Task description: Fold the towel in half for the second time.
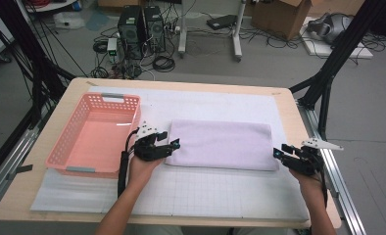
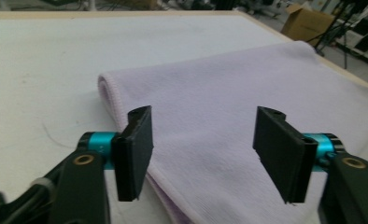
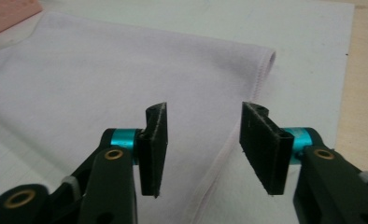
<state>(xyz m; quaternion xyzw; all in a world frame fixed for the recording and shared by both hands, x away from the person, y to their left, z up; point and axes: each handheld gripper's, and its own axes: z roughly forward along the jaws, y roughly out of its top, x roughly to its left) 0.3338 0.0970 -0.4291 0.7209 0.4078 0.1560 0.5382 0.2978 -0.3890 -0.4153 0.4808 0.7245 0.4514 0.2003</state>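
Both forearms reach in level at the folded lilac cloth: left gripper at its left edge, right gripper at its right edge, jaws parted, gripping nothing.

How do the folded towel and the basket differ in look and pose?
The folded towel is pale lilac, soft and flat; the basket is pink, rigid plastic with perforated upright walls. The towel lies mid-table between both grippers; the basket sits to its left, empty. Both rest on the white mat, long sides across the table.
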